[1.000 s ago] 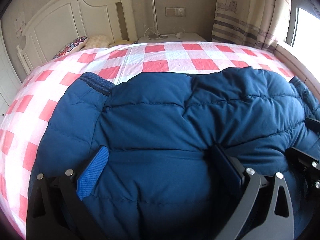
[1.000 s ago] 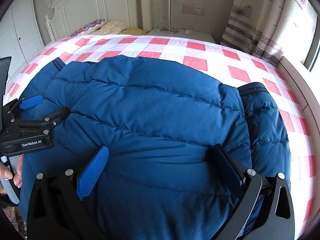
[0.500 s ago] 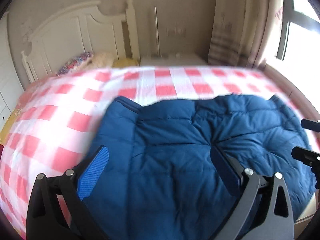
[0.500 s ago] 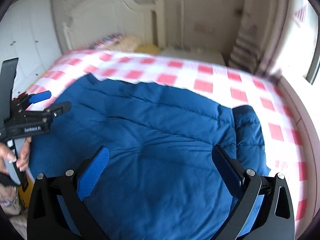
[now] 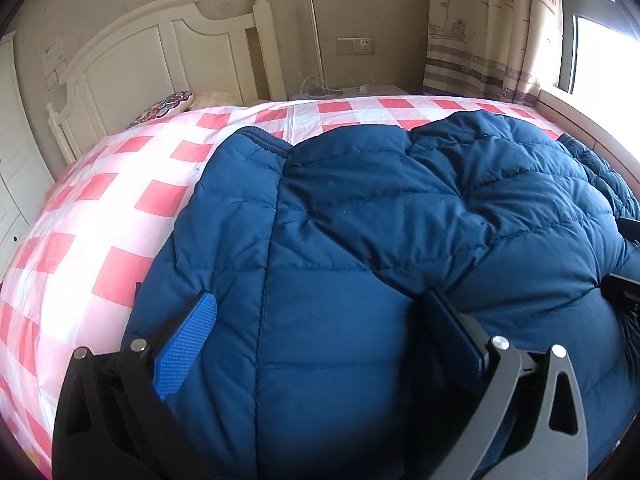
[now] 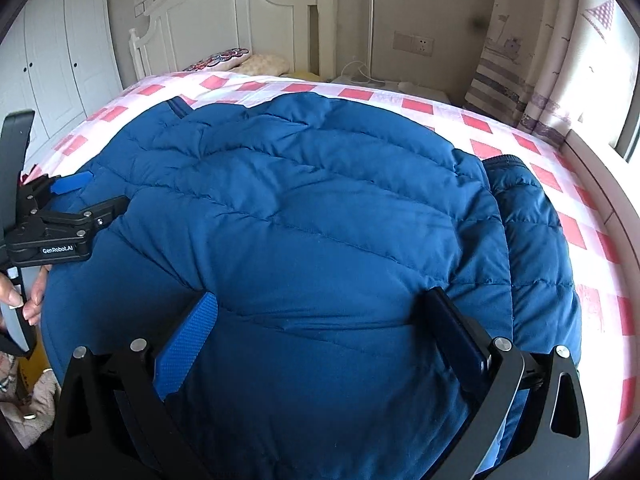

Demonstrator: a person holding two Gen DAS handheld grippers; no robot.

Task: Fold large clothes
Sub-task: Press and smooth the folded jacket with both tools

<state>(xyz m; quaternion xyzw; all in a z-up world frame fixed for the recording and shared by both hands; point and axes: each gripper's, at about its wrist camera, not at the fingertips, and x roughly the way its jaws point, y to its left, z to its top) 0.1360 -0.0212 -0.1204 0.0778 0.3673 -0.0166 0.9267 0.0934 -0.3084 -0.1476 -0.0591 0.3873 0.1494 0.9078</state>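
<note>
Over the blue jacket (image 5: 400, 240) again, both my grippers have dropped back low after lifting half a second ago; my left gripper (image 5: 320, 344) and right gripper (image 6: 320, 344) stay spread wide, holding nothing. It lies on the checked bed (image 5: 120, 208) (white headboard (image 5: 160, 56) behind). Only the right view shows my hand (image 6: 24, 292).

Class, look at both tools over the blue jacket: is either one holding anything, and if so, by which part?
Nothing is held. The left tool and the right tool are both open, fingers spread over the jacket, not pinching its fabric.
</note>
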